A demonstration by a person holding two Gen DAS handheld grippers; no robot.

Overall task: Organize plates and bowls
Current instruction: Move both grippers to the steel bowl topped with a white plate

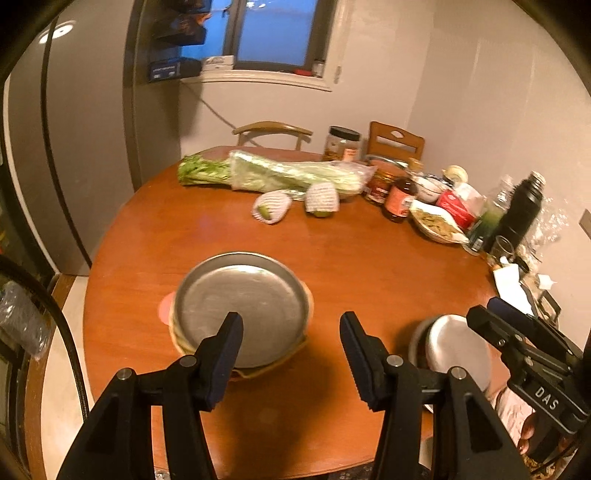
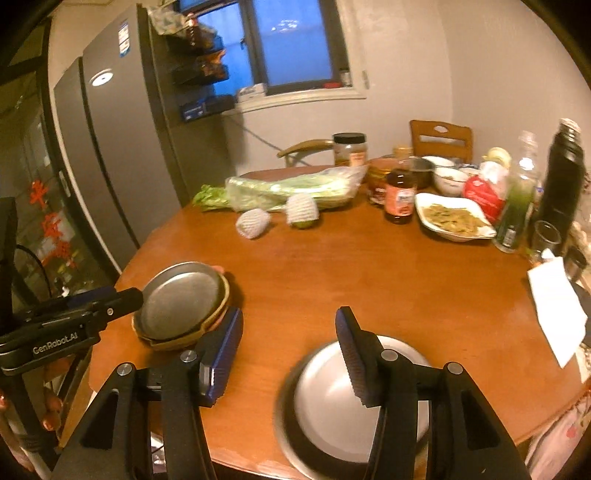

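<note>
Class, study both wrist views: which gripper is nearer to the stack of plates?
Left. The left gripper hovers open right at the stack of plates, one finger overlapping its near rim. The right gripper is open beside the upturned metal bowls.

We have two wrist fisheyes, both raised near the tabletop (image 1: 332, 266) edge, pitched down, facing the far wall window (image 1: 275, 33). Left wrist view sits close over the plate stack (image 1: 240, 306) at 6 o'clock; the upturned steel bowl (image 1: 458, 347) falls at 4 o'clock. Right wrist view sits over that bowl, stack at 9 o'clock. We share tabletop, fridge (image 2: 122, 147), window and both dish piles.
</note>
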